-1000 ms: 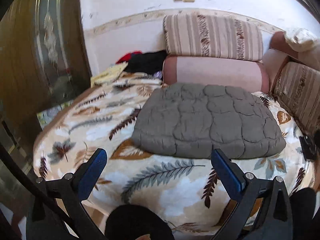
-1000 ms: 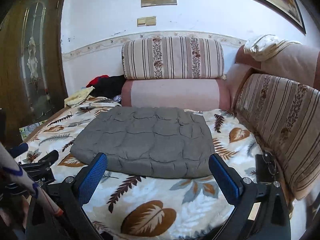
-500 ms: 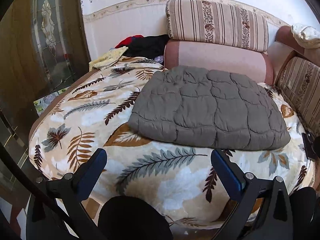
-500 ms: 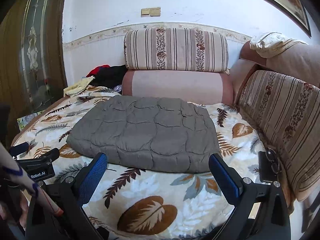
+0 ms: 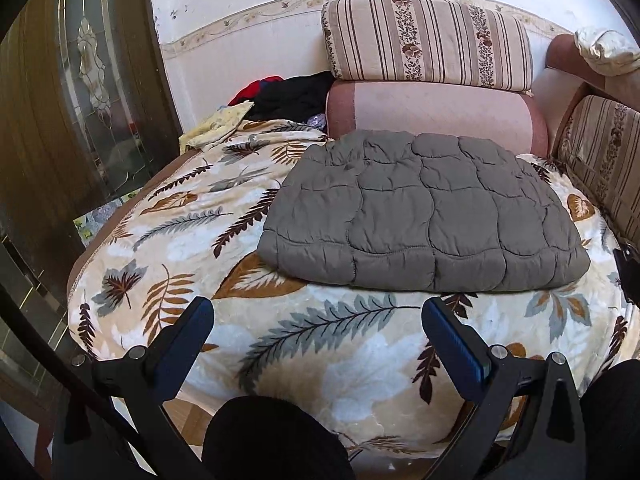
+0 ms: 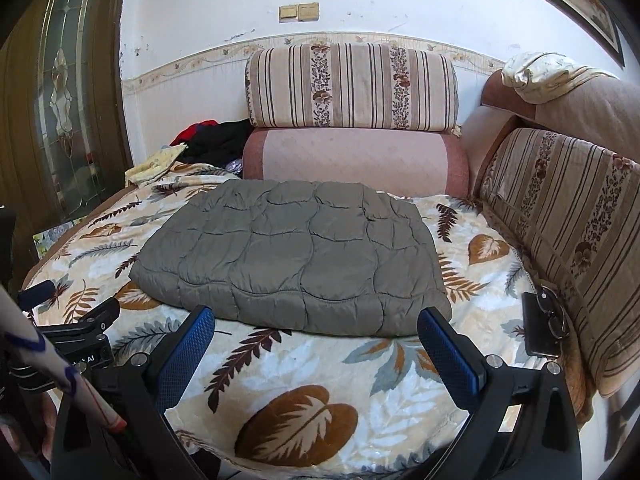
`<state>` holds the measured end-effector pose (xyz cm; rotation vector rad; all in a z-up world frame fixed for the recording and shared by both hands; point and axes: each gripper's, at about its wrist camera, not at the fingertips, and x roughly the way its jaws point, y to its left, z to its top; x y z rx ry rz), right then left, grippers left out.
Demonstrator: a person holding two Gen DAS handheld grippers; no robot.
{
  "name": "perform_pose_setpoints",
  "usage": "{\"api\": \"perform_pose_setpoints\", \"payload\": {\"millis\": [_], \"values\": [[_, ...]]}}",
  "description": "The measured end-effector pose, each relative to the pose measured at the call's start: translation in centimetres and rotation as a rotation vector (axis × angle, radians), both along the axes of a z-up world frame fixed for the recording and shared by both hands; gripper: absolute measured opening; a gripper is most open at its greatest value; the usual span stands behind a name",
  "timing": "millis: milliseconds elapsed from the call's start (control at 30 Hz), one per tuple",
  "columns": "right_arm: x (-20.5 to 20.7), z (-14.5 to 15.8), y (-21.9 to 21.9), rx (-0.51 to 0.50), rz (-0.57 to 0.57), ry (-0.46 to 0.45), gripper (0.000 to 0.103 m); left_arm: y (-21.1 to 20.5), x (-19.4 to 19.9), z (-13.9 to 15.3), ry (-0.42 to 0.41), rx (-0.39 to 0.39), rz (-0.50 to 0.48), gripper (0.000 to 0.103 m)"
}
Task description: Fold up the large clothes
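Folded grey quilted jacket [image 5: 424, 216] on a leaf-patterned blanket [image 5: 304, 344].

The jacket lies flat toward the back of the sofa bed, its far edge near the pink bolster [image 5: 436, 114]. Left tongs [image 5: 318, 324] and right tongs [image 6: 316, 330] hover at the front edge, both spread wide and empty.

Both wrist views face the bed's folded quilted jacket [image 5: 424, 216] — left view slightly leftward.
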<state>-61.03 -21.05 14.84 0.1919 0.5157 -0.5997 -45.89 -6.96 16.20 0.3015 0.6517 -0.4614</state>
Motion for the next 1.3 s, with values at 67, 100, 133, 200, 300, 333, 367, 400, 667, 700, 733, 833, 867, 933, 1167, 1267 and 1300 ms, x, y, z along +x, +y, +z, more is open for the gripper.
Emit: {"api": "perform_pose_setpoints", "payload": {"millis": [67, 100, 133, 200, 300, 333, 367, 400, 667, 700, 733, 833, 867, 933, 1167, 1267, 1300], "values": [[0.0, -0.1, -0.2, 0.007, 0.0, 0.003, 0.103, 0.0, 0.0, 0.0, 0.001, 0.001, -0.003, 0.103], [0.1, -0.2, -0.2, 0.01, 0.0, 0.004, 0.103, -0.1, 0.0, 0.0, 0.002, 0.001, -0.002, 0.103], [0.1, -0.3, -0.2, 0.01, -0.002, 0.004, 0.103, -0.1, -0.1, 0.0, 0.002, 0.002, -0.002, 0.103], [0.1, -0.4, -0.3, 0.01, -0.002, 0.008, 0.103, -0.2, -0.1, -0.1, 0.002, 0.005, -0.006, 0.103], [0.2, -0.5, -0.3, 0.014, -0.001, 0.012, 0.103, -0.3, -0.1, -0.2, -0.001, 0.011, -0.01, 0.103], [0.3, -0.6, -0.3, 0.015, 0.0, 0.014, 0.103, -0.3, -0.1, -0.2, 0.0, 0.011, -0.011, 0.103], [0.3, -0.6, -0.3, 0.014, 0.0, 0.015, 0.103, -0.3, -0.2, -0.3, 0.0, 0.011, -0.012, 0.103], [0.3, -0.6, -0.2, 0.013, -0.001, 0.016, 0.103, -0.3, -0.2, -0.3, 0.0, 0.012, -0.013, 0.103], [0.4, -1.1, -0.5, 0.02, -0.003, 0.027, 0.103, -0.4, -0.1, -0.9, 0.012, 0.018, -0.022, 0.103], [0.4, -1.2, -0.5, 0.02, -0.004, 0.029, 0.103, -0.4, 0.0, -0.9, 0.013, 0.019, -0.022, 0.103], [0.4, -1.2, -0.5, 0.02, -0.006, 0.031, 0.103, -0.3, 0.0, -1.0, 0.013, 0.02, -0.021, 0.103], [0.5, -1.5, -0.7, 0.023, -0.007, 0.039, 0.103, -0.3, 0.0, -1.0, 0.014, 0.02, -0.022, 0.103], [0.5, -1.5, -0.7, 0.023, -0.009, 0.041, 0.103, -0.2, 0.1, -1.0, 0.015, 0.02, -0.023, 0.103], [0.6, -1.7, -0.8, 0.022, -0.013, 0.048, 0.103, -0.2, 0.1, -1.2, 0.014, 0.022, -0.021, 0.103], [0.9, -2.1, -0.7, 0.003, -0.028, 0.076, 0.103, -0.1, 0.4, -1.6, 0.024, 0.021, -0.019, 0.103], [0.9, -2.2, -0.7, -0.002, -0.035, 0.085, 0.103, -0.1, 0.3, -1.6, 0.019, 0.024, -0.021, 0.103], [1.0, -2.2, -0.7, -0.003, -0.036, 0.087, 0.103, -0.1, 0.3, -1.6, 0.018, 0.023, -0.02, 0.103]]}}
